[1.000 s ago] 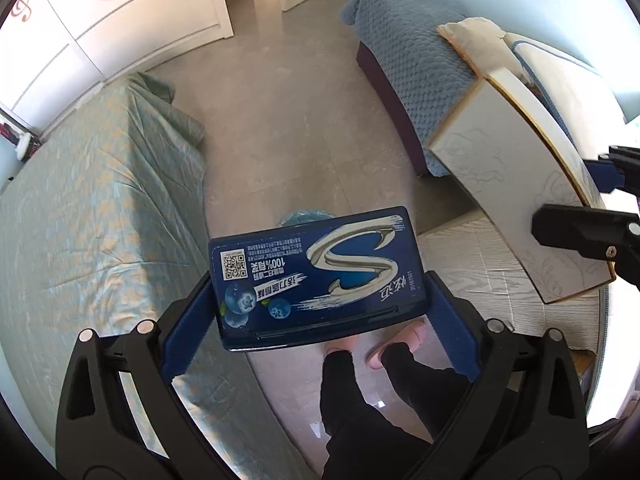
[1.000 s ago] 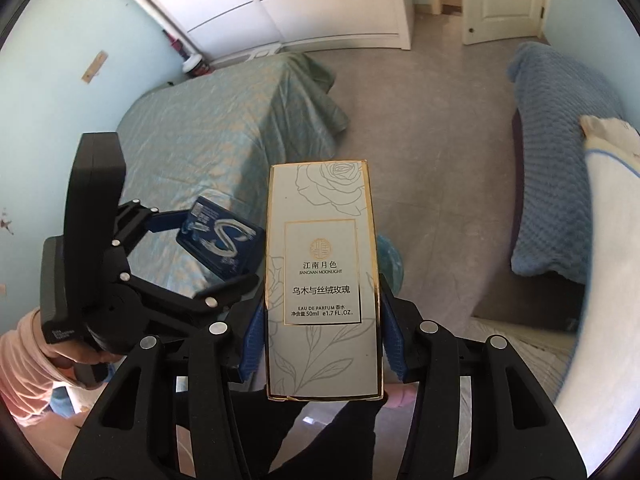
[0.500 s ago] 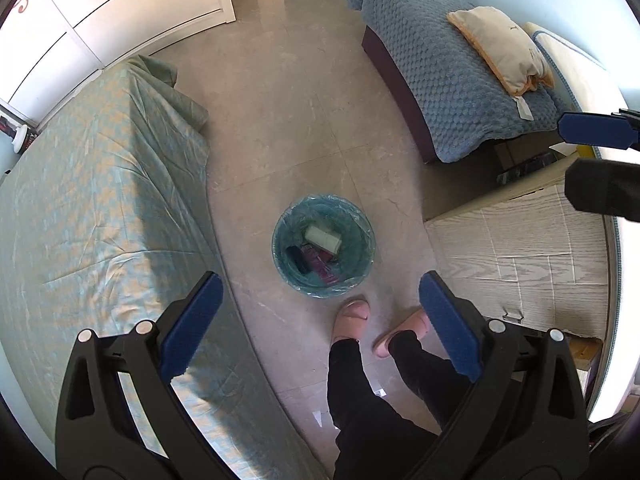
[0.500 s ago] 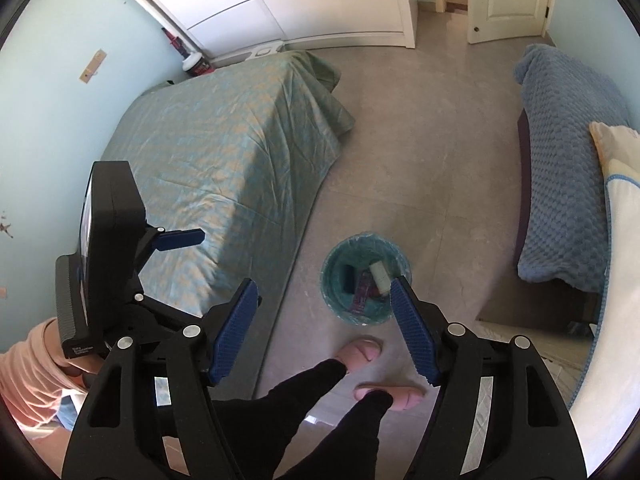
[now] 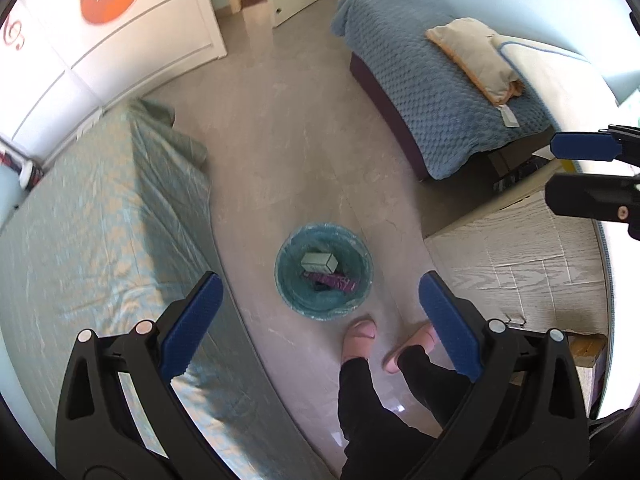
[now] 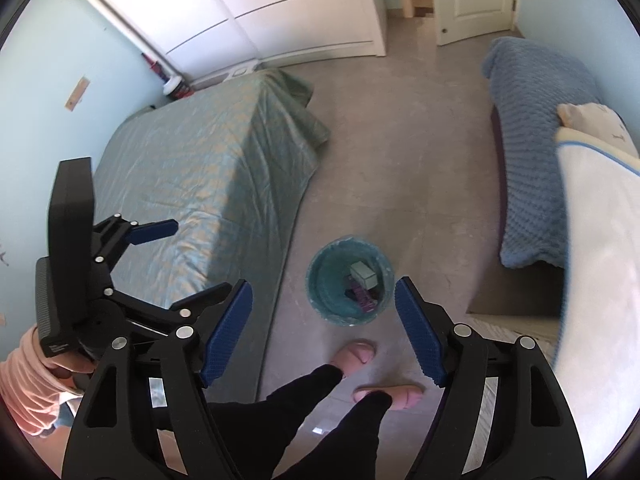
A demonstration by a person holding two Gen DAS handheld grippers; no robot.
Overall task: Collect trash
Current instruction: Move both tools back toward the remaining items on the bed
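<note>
**Both grippers empty above lined bin; two boxes inside it**

Left gripper: fingers spread wide, nothing between them. Pads are blue, finely ribbed, mounted on matte black frames with round silver fasteners. Right gripper: jaws opening, nothing between them; same blue textured pads. Both point steeply down at the floor.

Trash bin: round, lined with a crinkled teal plastic bag folded over the rim. It stands on the floor between the two beds, just ahead of the person's feet. Inside: a pale grey-green rectangular box lying on top, tilted, and a purple oblong box under and beside it. A darker item lies below them; cannot tell what it is.

Floor: grey stone-look tile, smooth, slightly glossy. Walls pale blue. White wardrobe with an orange guitar decal; white door ajar at the far end.

Surroundings: bed with a satin-sheen green-and-gold checked cover on the left, its corner draped in folds to the floor. Low bed with a blue quilted, waffle-textured blanket on the right, a beige pillow on it. Pale wood-grain surface near right.

Person: black trousers, pink slippers, pink sleeve at the left hand.
</note>
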